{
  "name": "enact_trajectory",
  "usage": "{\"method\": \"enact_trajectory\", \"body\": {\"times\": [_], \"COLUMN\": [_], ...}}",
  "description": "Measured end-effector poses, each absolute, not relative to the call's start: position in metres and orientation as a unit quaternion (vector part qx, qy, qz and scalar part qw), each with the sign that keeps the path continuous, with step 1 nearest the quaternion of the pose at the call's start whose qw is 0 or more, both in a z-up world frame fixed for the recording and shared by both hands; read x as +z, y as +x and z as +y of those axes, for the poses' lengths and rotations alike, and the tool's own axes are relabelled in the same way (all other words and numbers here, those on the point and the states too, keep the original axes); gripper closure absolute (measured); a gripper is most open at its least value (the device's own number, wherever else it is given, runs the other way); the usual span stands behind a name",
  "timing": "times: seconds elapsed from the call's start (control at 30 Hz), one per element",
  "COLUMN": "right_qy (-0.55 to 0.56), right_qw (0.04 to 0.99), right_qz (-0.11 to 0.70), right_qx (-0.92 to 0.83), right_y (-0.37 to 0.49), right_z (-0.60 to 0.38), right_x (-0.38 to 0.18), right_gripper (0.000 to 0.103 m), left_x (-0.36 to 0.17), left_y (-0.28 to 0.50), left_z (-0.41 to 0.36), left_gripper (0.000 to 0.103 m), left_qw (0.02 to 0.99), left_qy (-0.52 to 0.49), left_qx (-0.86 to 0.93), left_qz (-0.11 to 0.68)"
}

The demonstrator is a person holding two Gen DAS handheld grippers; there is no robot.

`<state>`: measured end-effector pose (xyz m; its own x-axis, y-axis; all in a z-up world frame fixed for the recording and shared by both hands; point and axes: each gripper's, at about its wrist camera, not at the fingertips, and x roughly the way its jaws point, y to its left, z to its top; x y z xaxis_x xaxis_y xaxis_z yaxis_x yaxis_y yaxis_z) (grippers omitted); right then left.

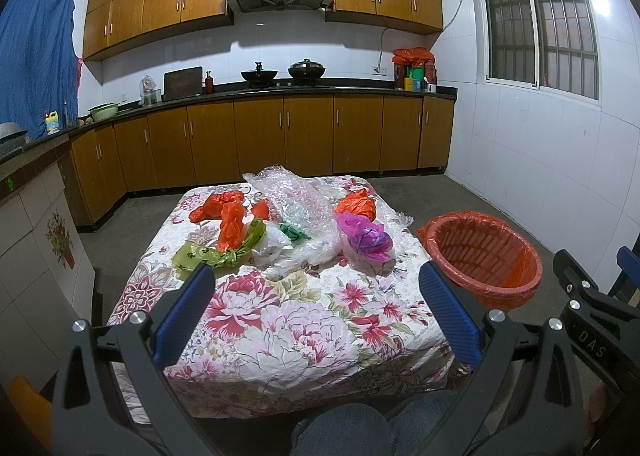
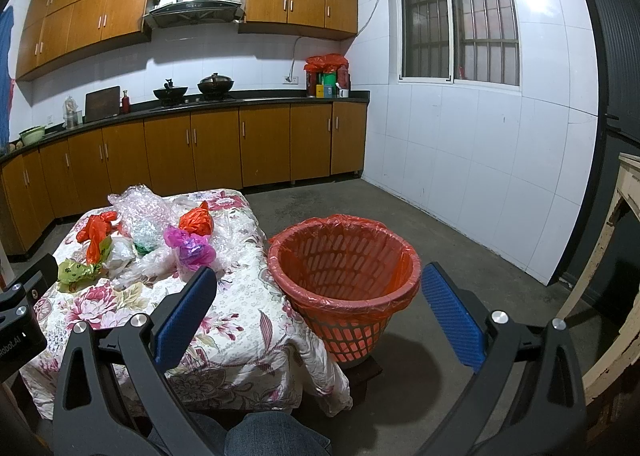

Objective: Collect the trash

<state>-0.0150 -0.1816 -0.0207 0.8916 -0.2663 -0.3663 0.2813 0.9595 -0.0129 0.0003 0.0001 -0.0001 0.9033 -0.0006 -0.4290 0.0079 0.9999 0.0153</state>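
Crumpled plastic bags lie on a table with a floral cloth (image 1: pixel 280 320): orange bags (image 1: pixel 230 225), a green bag (image 1: pixel 218 254), a white bag (image 1: pixel 272 244), a purple-pink bag (image 1: pixel 366 236), another orange bag (image 1: pixel 358 205) and clear bubble wrap (image 1: pixel 298 201). An orange slatted waste basket (image 2: pixel 344 280) with an orange liner stands right of the table. My left gripper (image 1: pixel 316 276) is open over the near half of the cloth, nothing between its blue pads. My right gripper (image 2: pixel 320 280) is open in front of the basket, empty. The purple-pink bag (image 2: pixel 192 248) sits near its left finger.
Wooden cabinets and a dark counter with two woks (image 1: pixel 280 73) run along the far wall. A tiled white wall with a barred window (image 2: pixel 460 15) is on the right. A worn cream frame (image 2: pixel 616 256) stands at far right. Denim-clad knees (image 1: pixel 360 428) show below.
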Motion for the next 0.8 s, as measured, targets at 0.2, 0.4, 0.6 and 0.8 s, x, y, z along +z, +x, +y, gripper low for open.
{"method": "enact_trajectory", "body": {"times": [0.2, 0.4, 0.6, 0.8], "right_qy": [0.020, 0.021, 0.020, 0.021], "right_qw": [0.972, 0.972, 0.972, 0.972], "right_qz": [0.186, 0.186, 0.186, 0.187], "right_qx": [-0.141, -0.141, -0.140, -0.141], "right_y": [-0.0149, -0.0148, -0.0139, -0.0140], "right_z": [-0.1820, -0.1824, -0.1822, -0.1829], "right_x": [-0.0210, -0.0215, -0.0227, -0.0226], "right_gripper": [0.002, 0.002, 0.002, 0.002], "left_x": [-0.0001, -0.0001, -0.0002, -0.0002], "left_y": [0.0003, 0.0003, 0.0003, 0.0003], "left_z": [0.0001, 0.0001, 0.0002, 0.0001], "left_gripper": [0.004, 0.004, 0.004, 0.004], "left_qw": [0.975, 0.975, 0.975, 0.975], "left_qy": [0.008, 0.008, 0.008, 0.008], "left_qx": [-0.002, -0.002, -0.002, -0.002], "left_qz": [0.220, 0.220, 0.221, 0.221]}}
